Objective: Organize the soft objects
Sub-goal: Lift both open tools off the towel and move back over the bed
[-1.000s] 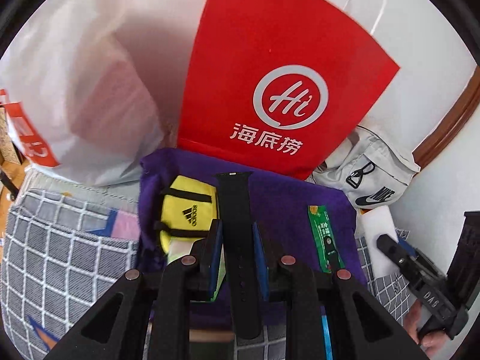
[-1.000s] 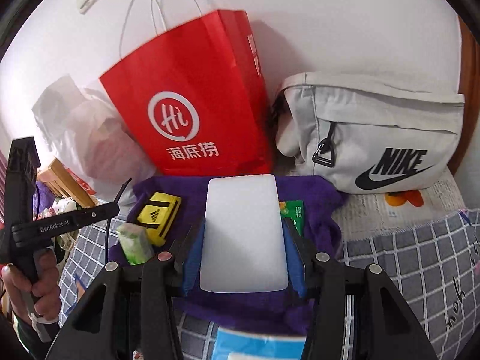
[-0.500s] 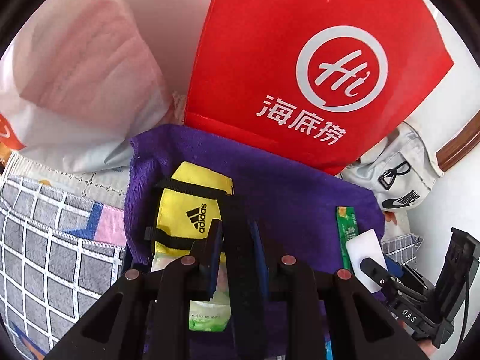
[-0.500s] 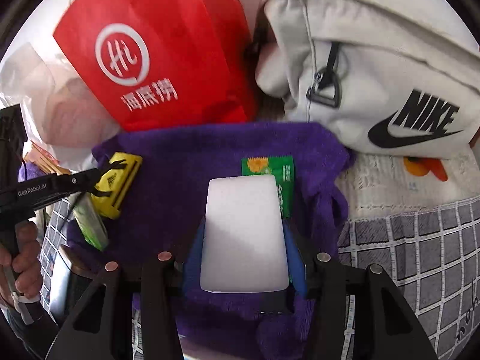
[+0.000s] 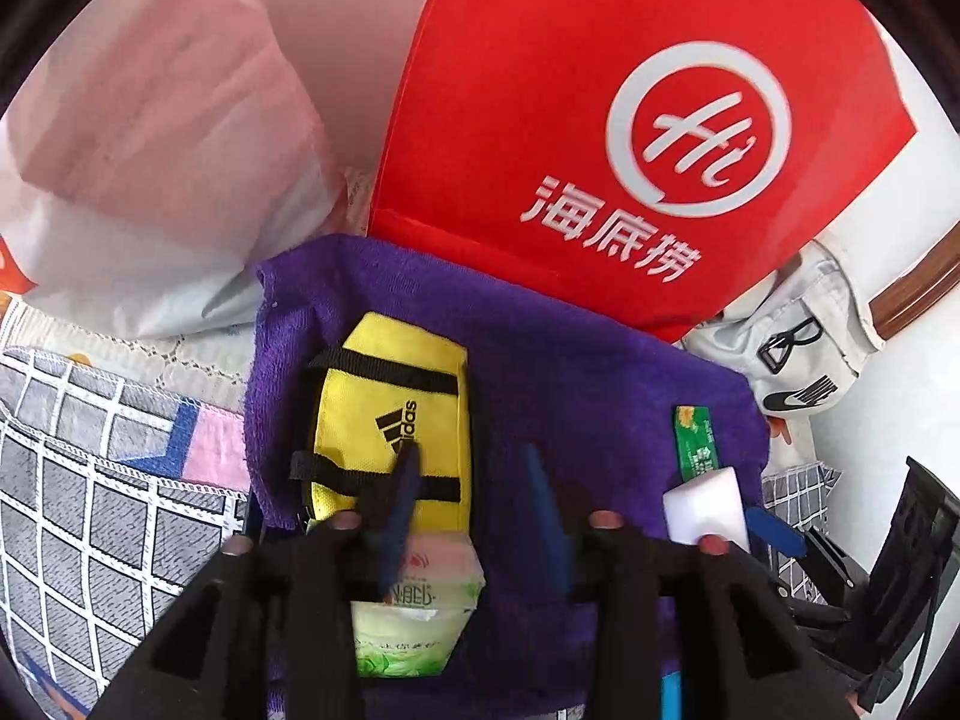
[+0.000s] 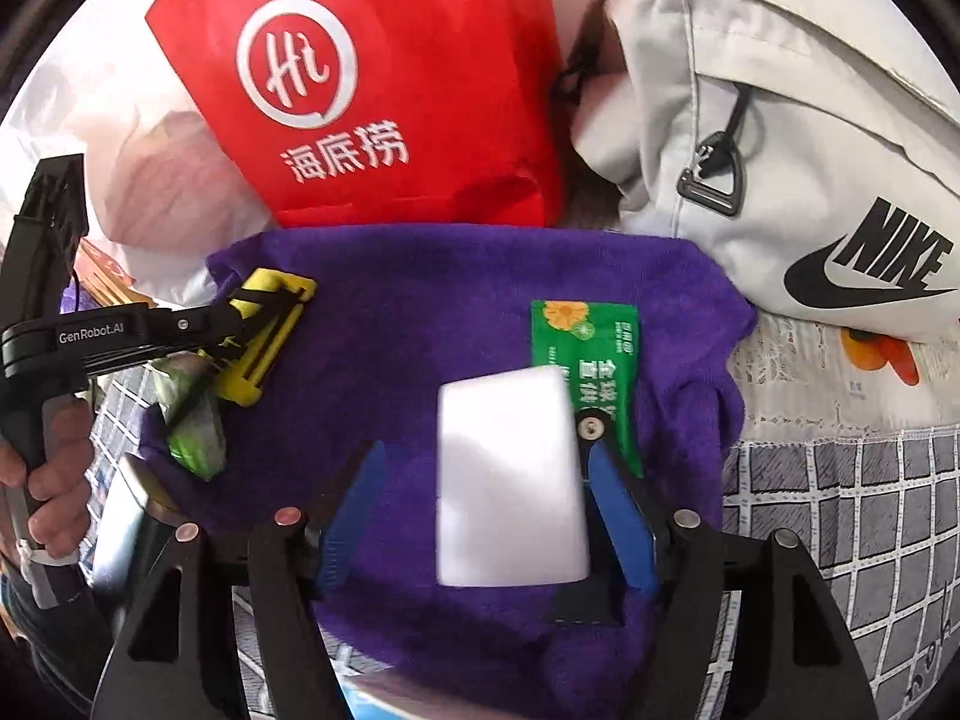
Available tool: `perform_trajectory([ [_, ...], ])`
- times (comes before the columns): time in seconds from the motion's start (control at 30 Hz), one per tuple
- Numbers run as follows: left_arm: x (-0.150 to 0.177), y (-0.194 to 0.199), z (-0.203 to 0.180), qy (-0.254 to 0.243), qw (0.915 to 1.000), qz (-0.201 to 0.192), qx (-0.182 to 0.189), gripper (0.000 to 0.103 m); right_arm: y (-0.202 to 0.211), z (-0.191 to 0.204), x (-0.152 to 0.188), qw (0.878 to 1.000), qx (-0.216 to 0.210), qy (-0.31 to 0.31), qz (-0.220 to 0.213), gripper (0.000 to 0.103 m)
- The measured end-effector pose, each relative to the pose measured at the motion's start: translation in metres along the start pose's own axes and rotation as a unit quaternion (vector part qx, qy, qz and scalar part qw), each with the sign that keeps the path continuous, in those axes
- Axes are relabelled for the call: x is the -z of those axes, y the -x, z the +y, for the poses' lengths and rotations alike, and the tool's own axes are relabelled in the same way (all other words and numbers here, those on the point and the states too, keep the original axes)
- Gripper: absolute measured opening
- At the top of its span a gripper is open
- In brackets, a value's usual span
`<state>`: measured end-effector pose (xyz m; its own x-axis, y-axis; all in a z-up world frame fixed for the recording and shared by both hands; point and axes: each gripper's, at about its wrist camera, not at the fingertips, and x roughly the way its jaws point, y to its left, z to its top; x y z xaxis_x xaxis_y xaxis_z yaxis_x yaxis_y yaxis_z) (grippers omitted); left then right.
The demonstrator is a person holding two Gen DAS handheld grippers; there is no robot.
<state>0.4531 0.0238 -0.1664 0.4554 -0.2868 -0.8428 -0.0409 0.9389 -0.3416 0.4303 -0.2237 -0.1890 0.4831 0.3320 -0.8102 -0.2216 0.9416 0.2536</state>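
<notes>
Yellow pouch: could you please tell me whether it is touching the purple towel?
Touching. The left wrist view shows the yellow pouch lying flat on the purple towel, with towel visible around its top and sides.

Your left gripper's [image 5: 474, 480] black frame covers the near end of the green-and-pink tissue packet [image 5: 414, 612] and the near edge of the purple terry towel [image 5: 570, 372]. The dark strap you carried cannot be made out against the towel. In the right wrist view, the white foam block [image 6: 507, 480] is motion-blurred and hides part of the green sachet [image 6: 591, 348]. Your red paper bag [image 6: 384, 90] is cut off at the top.
</notes>
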Motion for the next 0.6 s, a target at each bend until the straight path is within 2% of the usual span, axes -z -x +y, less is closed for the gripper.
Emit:
perform_trajectory([
  [0.3,0.012,0.036,-0.006,-0.016,0.9996,-0.017,-0.016,0.040,0.036,0.018,0.010,0.999,-0.005,-0.011,-0.049,0.070],
  [0.43,0.028,0.054,-0.003,-0.020,0.9991,-0.019,-0.033,0.040,0.054,0.037,0.028,0.999,-0.009,0.004,-0.048,0.069],
  [0.53,0.044,0.075,0.005,-0.018,0.9987,-0.022,-0.042,0.040,0.064,0.058,0.045,0.998,0.011,0.030,-0.048,0.062],
  [0.6,0.052,0.086,0.009,-0.017,0.9984,-0.025,-0.048,0.040,0.072,0.070,0.059,0.998,0.021,0.046,-0.047,0.052],
])
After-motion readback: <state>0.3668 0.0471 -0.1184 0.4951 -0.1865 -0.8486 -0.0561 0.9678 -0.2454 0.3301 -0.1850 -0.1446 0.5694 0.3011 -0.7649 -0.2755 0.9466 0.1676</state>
